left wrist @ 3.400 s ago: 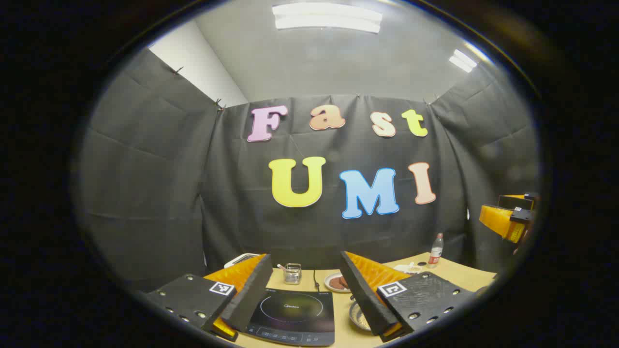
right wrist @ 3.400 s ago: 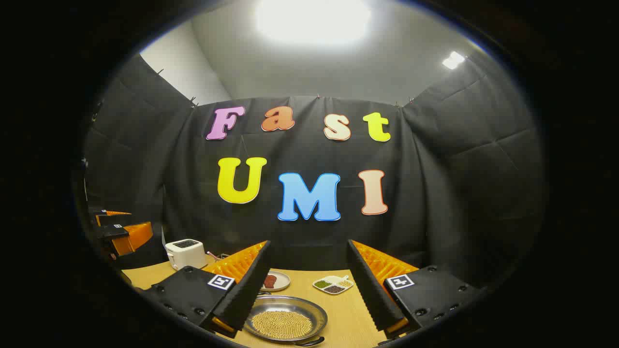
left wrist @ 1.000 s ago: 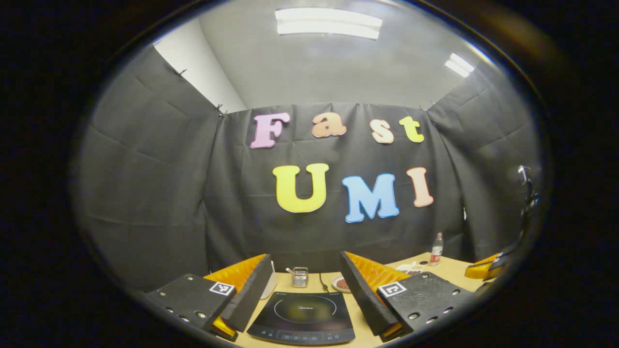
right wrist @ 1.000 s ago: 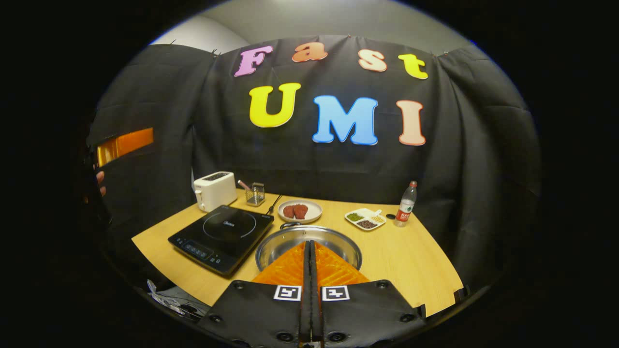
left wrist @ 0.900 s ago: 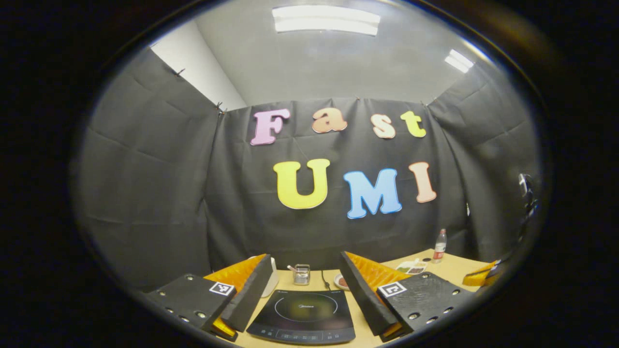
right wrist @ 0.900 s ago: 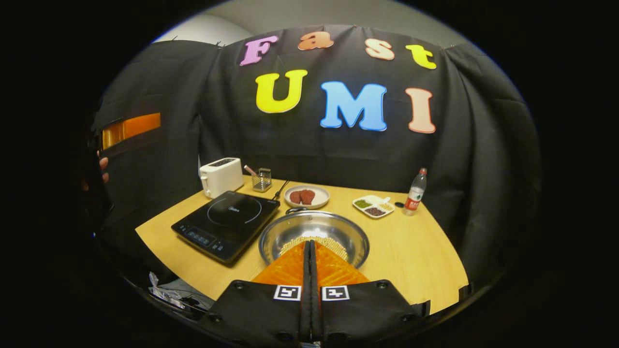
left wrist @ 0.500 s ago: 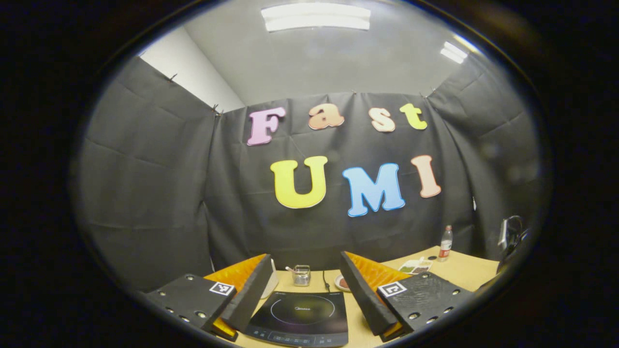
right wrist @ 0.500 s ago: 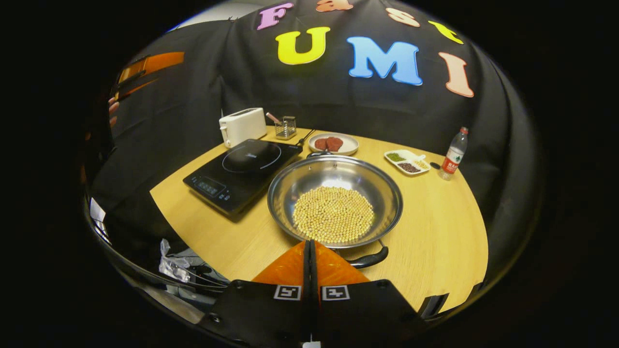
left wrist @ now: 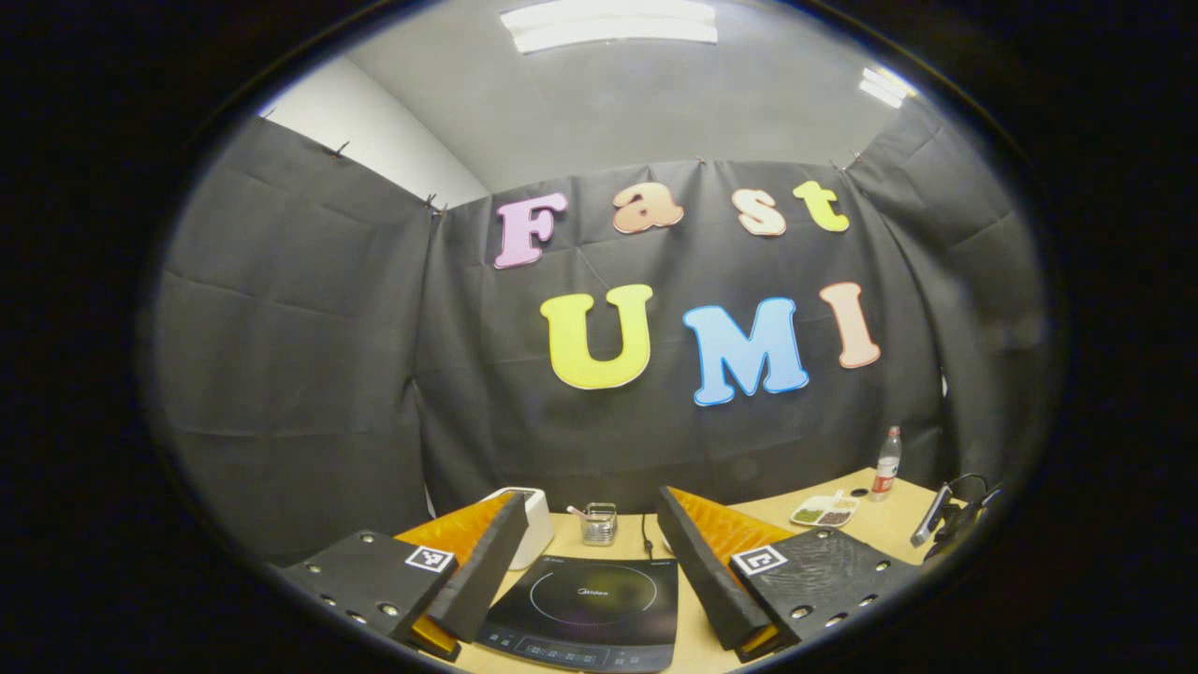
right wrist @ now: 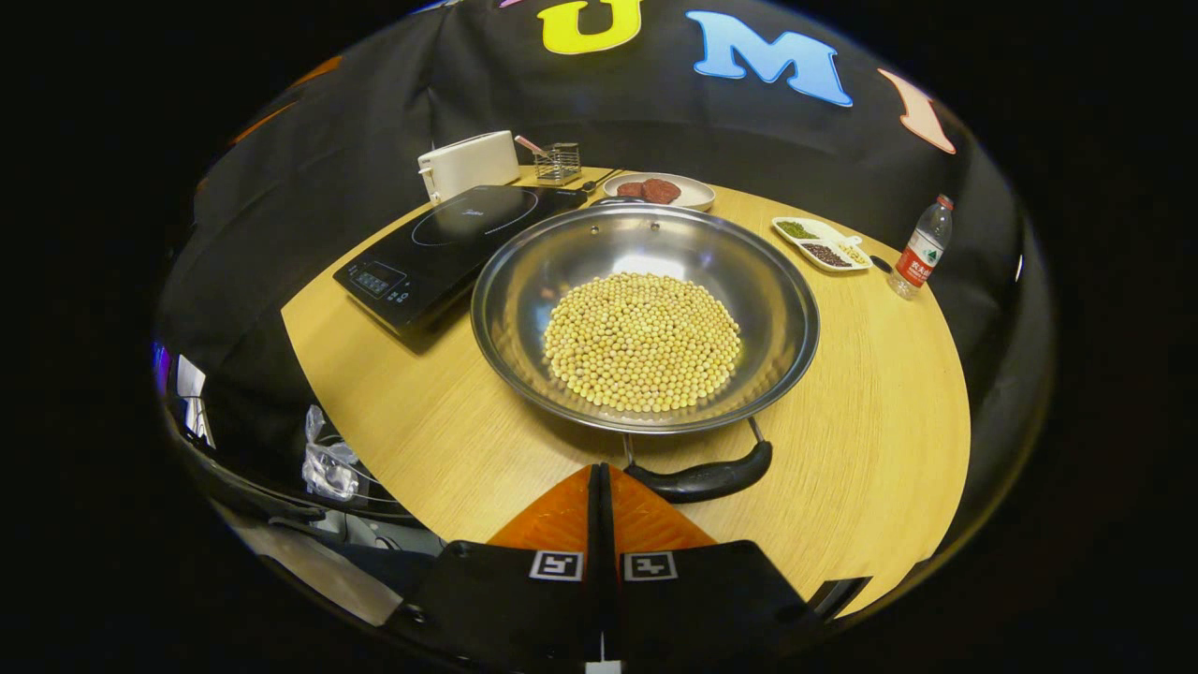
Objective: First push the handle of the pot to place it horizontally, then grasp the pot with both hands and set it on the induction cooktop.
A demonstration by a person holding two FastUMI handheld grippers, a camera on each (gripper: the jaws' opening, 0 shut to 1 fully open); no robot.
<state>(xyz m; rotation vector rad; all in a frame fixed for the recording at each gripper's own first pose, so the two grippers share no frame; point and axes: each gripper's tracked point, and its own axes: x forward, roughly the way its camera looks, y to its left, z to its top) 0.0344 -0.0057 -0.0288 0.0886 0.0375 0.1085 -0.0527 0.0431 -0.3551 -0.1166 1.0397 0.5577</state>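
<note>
Just ahead of the right gripper's (right wrist: 599, 473) closed jaws, the pot handle (right wrist: 704, 478) awaits its push; left gripper (left wrist: 590, 571) open.

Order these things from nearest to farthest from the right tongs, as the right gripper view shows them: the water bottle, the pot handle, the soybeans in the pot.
1. Pot handle, just ahead of the right tongs, slightly to the right.
2. Soybeans, in the middle of the pot.
3. Water bottle, at the table's far right.
</note>
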